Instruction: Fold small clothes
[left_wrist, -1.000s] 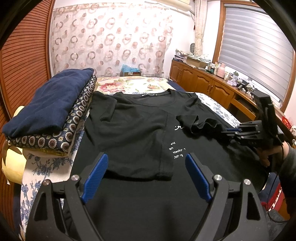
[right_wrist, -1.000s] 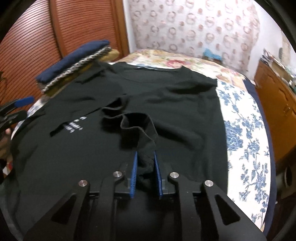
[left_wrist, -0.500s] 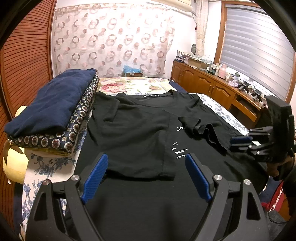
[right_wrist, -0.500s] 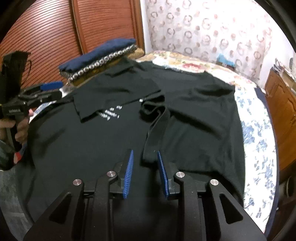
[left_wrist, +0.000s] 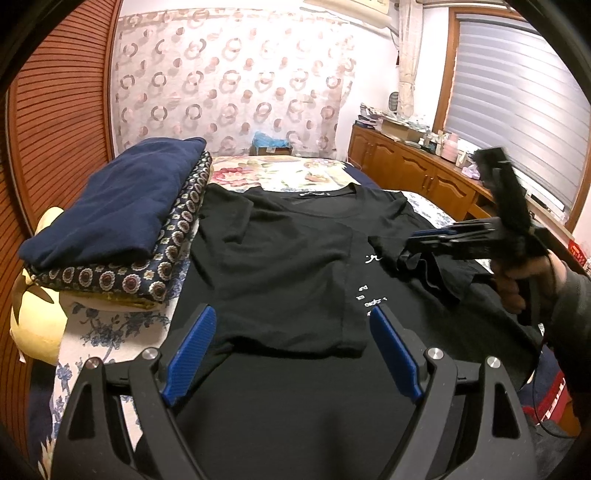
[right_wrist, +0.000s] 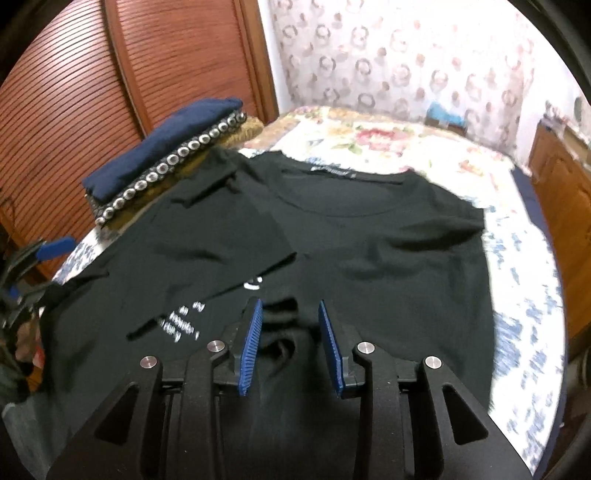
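While the black T-shirt (left_wrist: 280, 273) lies spread on the bed (right_wrist: 517, 258) with its collar toward the patterned curtain (left_wrist: 229, 85), one side of it is already folded in over the middle, so that the folded edge runs straight down beside the white print (left_wrist: 369, 295). I think this is why the other sleeve (left_wrist: 436, 269) is now brought in: it lies crumpled on the shirt just beside the print, on the window side.

The right tool (right_wrist: 290, 343) hovers over this sleeve, and its jaws are opening. The dark cloth is seen between the blue pads (right_wrist: 251, 347), but they do not press on it, so it seems that the sleeve is being let go there. The left tool (left_wrist: 291, 354) waits over the hem side of the shirt with its jaws wide and nothing in them.

Regarding edges, the shirt on its window side reaches almost to the border of the bed, where the blue-flowered sheet (right_wrist: 524, 295) shows as a narrow strip. On the opposite side of the shirt a pile of folded clothes (left_wrist: 110, 229) touches or nearly touches the folded shoulder, so there is little room there. Between the collar and the curtain the bed is free. The hem side, near the left tool, gives the best room for the next fold, in my judgement.
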